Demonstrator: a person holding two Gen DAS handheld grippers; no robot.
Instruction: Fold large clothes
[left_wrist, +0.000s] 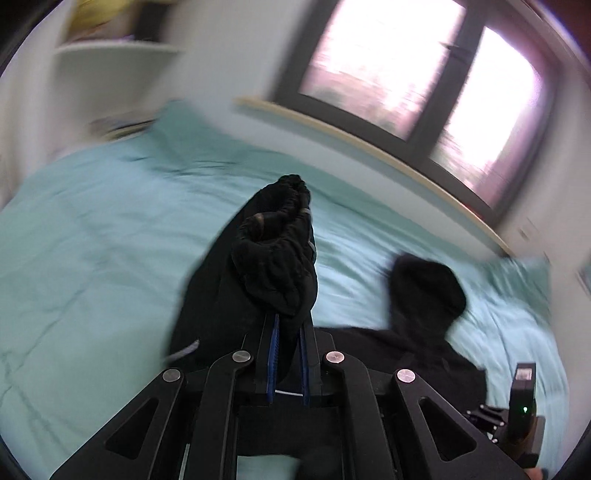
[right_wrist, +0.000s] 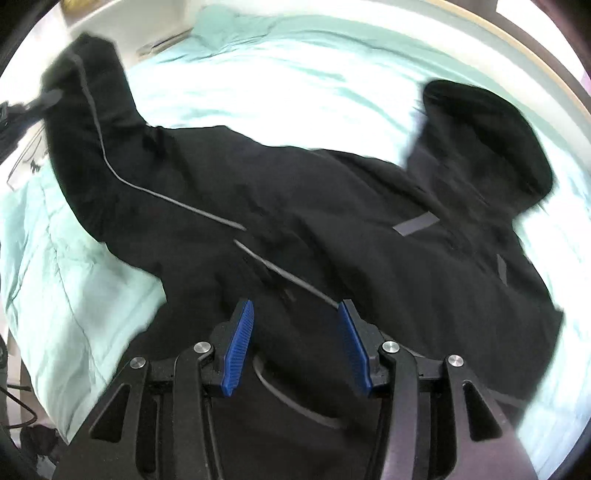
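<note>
Between my left gripper's (left_wrist: 290, 325) clenched fingers sits the jacket's (right_wrist: 332, 229) cuff (left_wrist: 277, 251), lifted to fold the sleeve inward; below my released right gripper (right_wrist: 295, 343), the jacket lies spread across the bed (right_wrist: 74, 295).

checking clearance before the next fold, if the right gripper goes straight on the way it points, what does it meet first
Most likely the black jacket on the bed: the right gripper, fingers apart and empty, points steeply down at its body. Depth unclear.

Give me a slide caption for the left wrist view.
Left gripper lifts a black jacket's sleeve cuff above the mint-green bed.
</note>
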